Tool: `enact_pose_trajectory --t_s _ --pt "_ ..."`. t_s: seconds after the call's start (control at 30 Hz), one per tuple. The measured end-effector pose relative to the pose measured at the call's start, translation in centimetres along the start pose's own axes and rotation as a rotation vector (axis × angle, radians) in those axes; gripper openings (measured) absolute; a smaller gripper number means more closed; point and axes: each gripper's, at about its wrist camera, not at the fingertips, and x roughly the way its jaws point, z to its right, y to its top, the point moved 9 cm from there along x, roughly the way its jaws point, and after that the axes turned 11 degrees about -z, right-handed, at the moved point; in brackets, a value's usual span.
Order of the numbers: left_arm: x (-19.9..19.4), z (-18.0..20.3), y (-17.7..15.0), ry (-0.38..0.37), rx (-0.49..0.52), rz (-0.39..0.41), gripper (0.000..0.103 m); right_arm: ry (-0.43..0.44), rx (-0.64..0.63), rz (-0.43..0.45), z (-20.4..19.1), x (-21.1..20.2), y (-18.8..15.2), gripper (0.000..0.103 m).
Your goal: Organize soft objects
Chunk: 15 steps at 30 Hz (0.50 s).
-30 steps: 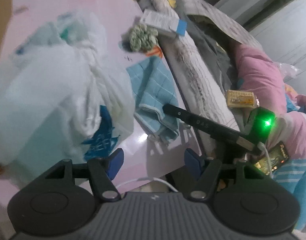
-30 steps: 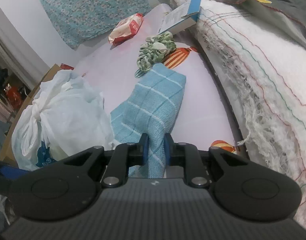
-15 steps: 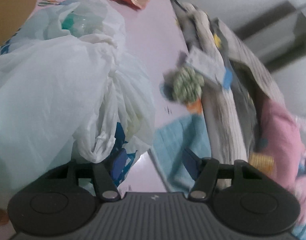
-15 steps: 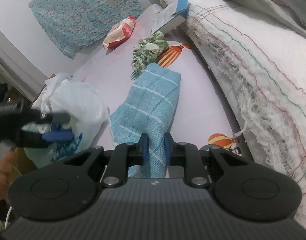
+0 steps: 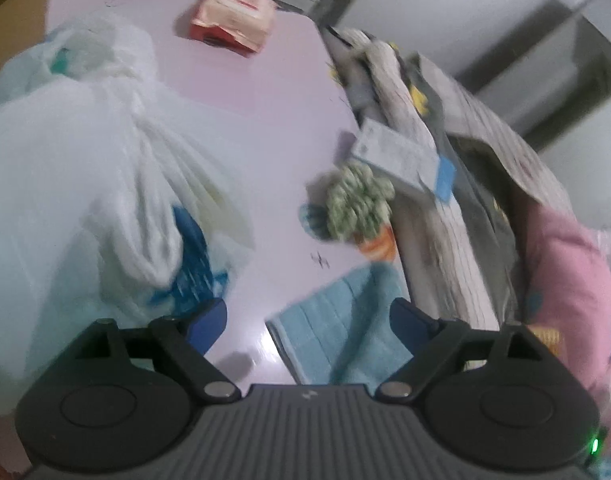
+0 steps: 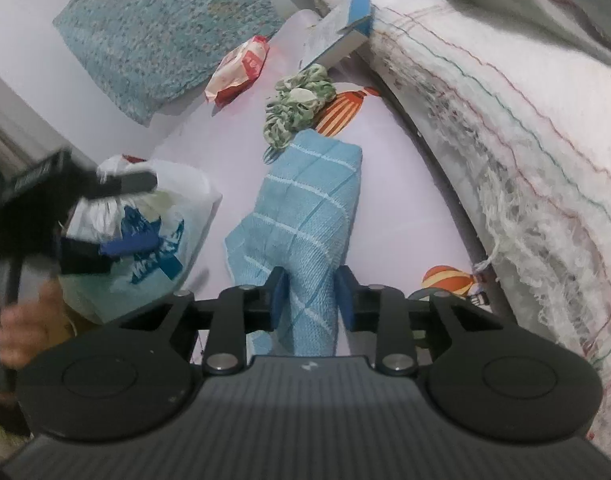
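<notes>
Where it gripped before, right claw [image 6: 310, 294] opening around blue towel [image 6: 305, 216], left claw [image 5: 307, 320] wider, seemingly empty.

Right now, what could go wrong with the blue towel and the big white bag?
1. The right gripper is opening around the blue towel, so the lifted fold could slip out and flop down unfolded.
2. The left gripper is opening close beside the white plastic bag; a finger might snag the thin plastic and drag it.
3. The green scrunchie touches the towel's far end and could get pushed.
</notes>
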Motion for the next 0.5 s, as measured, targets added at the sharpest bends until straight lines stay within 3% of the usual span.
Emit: enact_pose_trajectory --t_s 0.17,0.5 --pt "0.4 1.0 -2.8 -0.016 0.044 -0.058 0.083 -0.055 -0.039 -0.001 -0.6 0.3 -0.2 0.025" --pt "0.2 2.0 -5.2 0.061 0.139 -0.032 0.066 -0.088 -0.117 -0.040 -1.2 0.0 -1.2 0.017"
